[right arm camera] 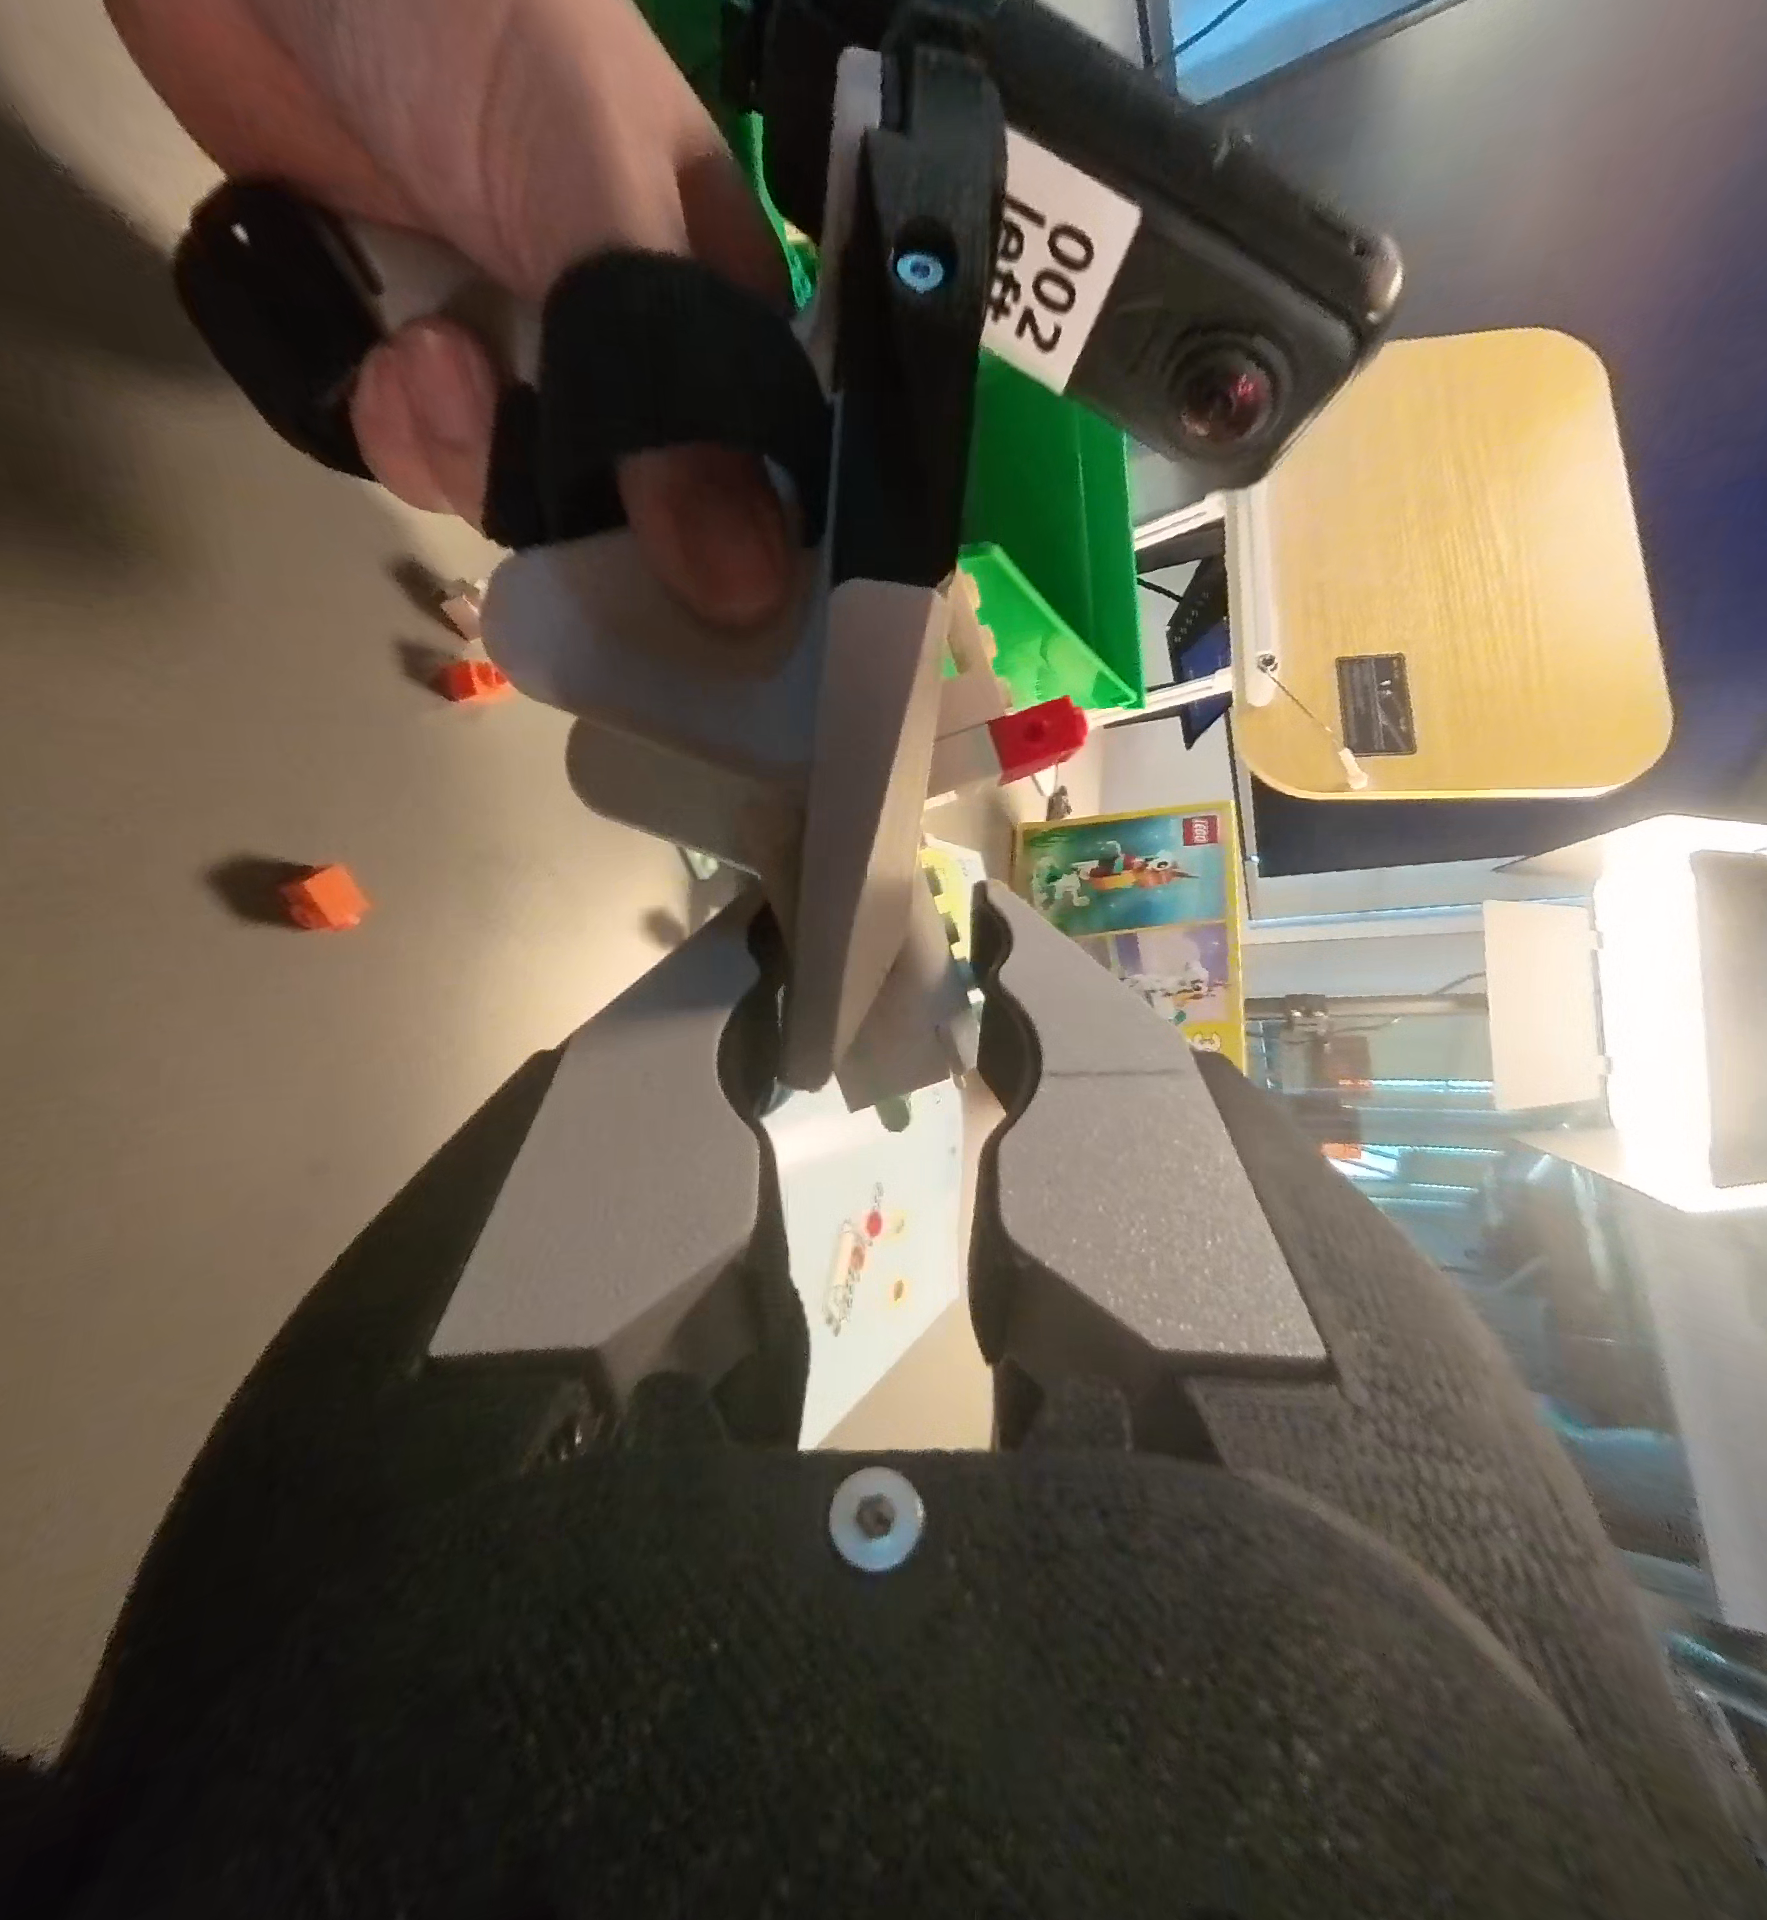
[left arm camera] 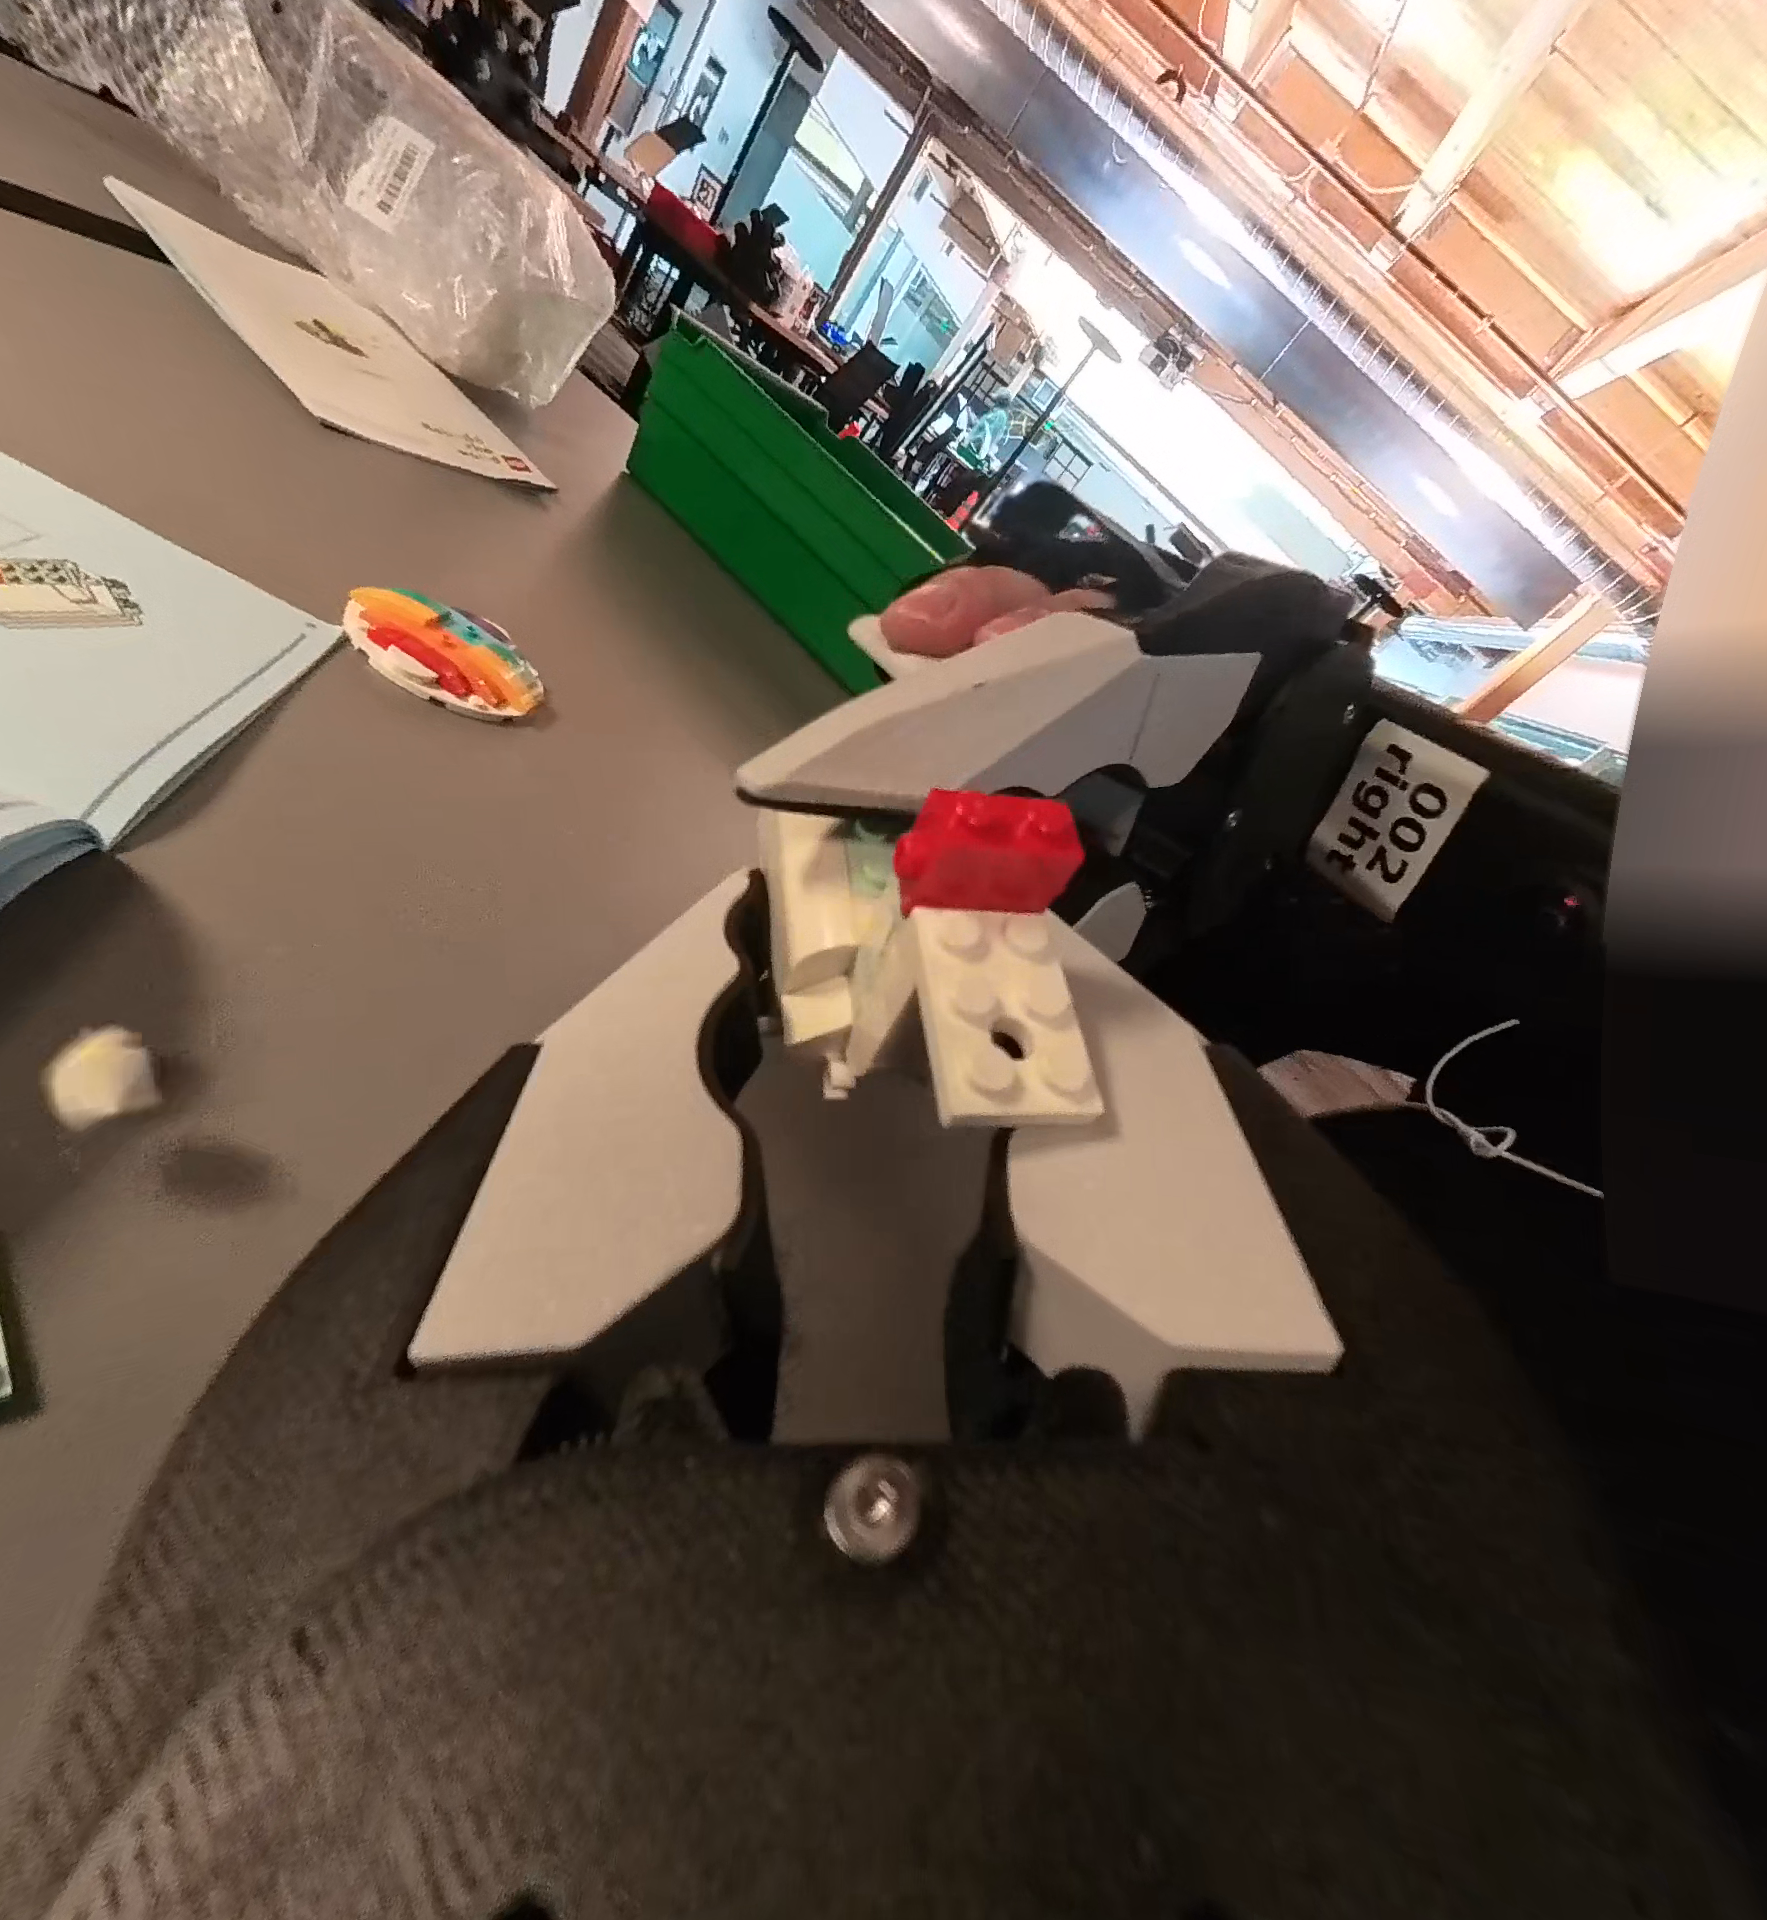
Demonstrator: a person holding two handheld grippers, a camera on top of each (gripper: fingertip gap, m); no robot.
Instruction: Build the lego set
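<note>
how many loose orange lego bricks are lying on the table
2: one small orange plastic brick alone on the grey table, another farther back beside the hand. Others may be hidden.

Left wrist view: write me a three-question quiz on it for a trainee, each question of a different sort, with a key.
1. True or false: the red brick sits on top of the white lego assembly.
2. Where does the colourful round piece lie? A: on the table. B: on the open booklet. C: in a gripper.
3. In one word, what colour is the bin beyond the table's far edge?
Key: 1 true; 2 A; 3 green.
</note>
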